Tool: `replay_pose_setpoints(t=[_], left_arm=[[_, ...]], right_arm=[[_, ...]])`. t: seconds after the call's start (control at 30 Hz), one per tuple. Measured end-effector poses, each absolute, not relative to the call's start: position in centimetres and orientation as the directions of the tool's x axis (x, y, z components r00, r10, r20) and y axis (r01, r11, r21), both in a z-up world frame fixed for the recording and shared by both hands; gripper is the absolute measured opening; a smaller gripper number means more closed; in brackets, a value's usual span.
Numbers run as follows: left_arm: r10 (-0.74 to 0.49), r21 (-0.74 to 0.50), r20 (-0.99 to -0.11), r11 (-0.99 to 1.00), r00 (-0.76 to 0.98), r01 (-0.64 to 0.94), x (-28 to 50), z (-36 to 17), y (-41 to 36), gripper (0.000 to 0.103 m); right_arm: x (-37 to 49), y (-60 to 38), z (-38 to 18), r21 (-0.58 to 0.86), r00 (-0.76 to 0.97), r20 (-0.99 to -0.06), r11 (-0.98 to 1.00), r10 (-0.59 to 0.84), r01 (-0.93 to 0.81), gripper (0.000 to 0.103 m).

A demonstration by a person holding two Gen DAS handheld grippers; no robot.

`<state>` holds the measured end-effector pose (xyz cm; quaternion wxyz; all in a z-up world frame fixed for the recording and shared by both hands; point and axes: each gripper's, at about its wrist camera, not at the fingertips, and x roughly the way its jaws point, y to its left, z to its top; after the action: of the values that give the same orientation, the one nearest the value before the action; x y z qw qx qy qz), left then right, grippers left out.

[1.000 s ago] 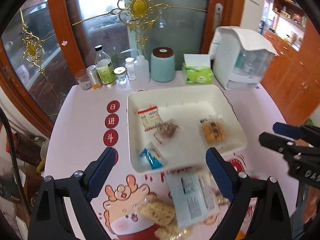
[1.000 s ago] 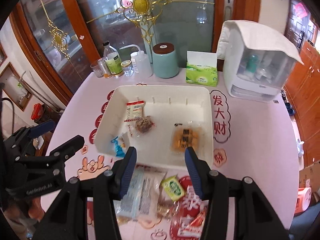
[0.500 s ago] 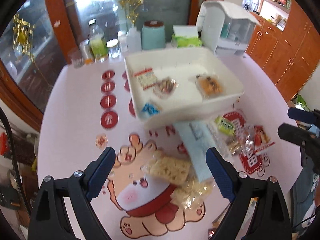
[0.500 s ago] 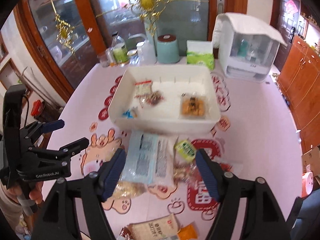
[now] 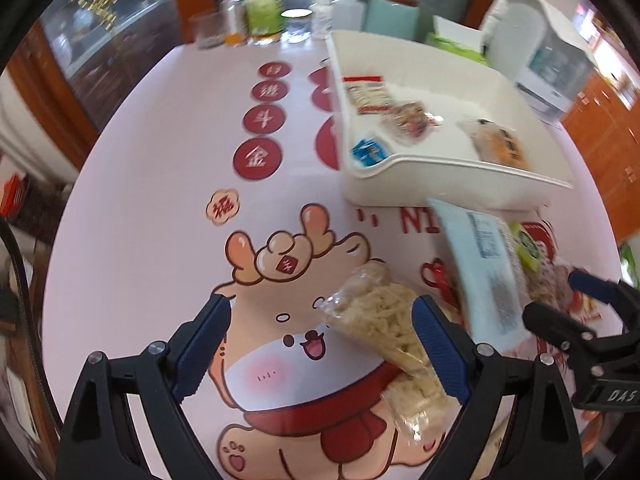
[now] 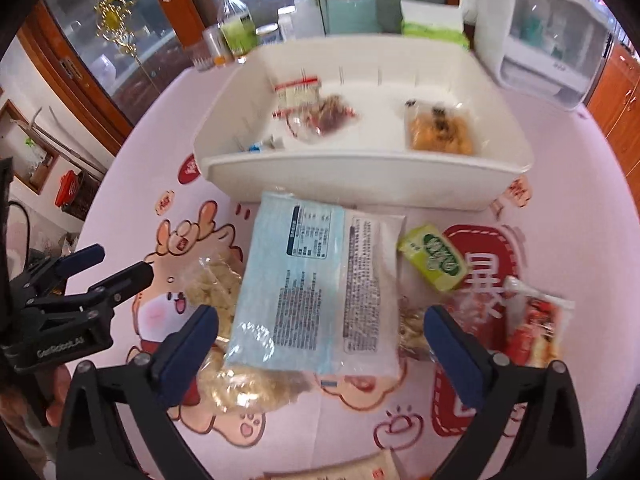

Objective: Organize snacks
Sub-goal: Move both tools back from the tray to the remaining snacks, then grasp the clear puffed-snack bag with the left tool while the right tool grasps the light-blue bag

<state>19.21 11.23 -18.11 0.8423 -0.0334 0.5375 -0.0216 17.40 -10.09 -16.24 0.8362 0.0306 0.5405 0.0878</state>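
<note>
A white tray (image 5: pixel 456 176) (image 6: pixel 360 176) holds several small snack packets. In front of it lie a large pale blue packet (image 6: pixel 312 288) (image 5: pixel 484 272), clear bags of beige crackers (image 5: pixel 384 320) (image 6: pixel 216 292), a green packet (image 6: pixel 434 256) and a red packet (image 6: pixel 536 328). My left gripper (image 5: pixel 320 344) is open and low over the table, with a cracker bag against its right finger. My right gripper (image 6: pixel 320 352) is open and straddles the near end of the blue packet.
Bottles and jars (image 6: pixel 236 32), a teal canister (image 6: pixel 352 8), a green tissue box (image 6: pixel 434 24) and a white appliance (image 6: pixel 548 36) stand behind the tray. The table's left edge (image 5: pixel 64 216) drops off to the floor. Another beige packet (image 6: pixel 352 470) lies at the near edge.
Both grippers have pulled back from the tray and dropped lower toward the loose snacks in front of it. Both stay open.
</note>
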Motion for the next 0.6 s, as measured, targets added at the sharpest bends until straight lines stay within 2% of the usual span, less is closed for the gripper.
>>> replay_pose_setpoints(t=[0.33, 0.6], left_arm=[[-0.051, -0.117, -0.922, 0.982, 0.385, -0.149, 20.6, -21.3, 11.6, 0.091], [-0.067, -0.148, -0.934, 0.966, 0.351, -0.21, 21.5, -22.8, 10.8, 0.091]], right_arm=[[20.4, -9.4, -21.6, 0.114, 0.31, -0.941, 0.989, 0.138, -0.096, 0.103], [21.4, -10.6, -23.4, 0.181, 0.264, -0.945, 0.981, 0.194, -0.074, 0.103]])
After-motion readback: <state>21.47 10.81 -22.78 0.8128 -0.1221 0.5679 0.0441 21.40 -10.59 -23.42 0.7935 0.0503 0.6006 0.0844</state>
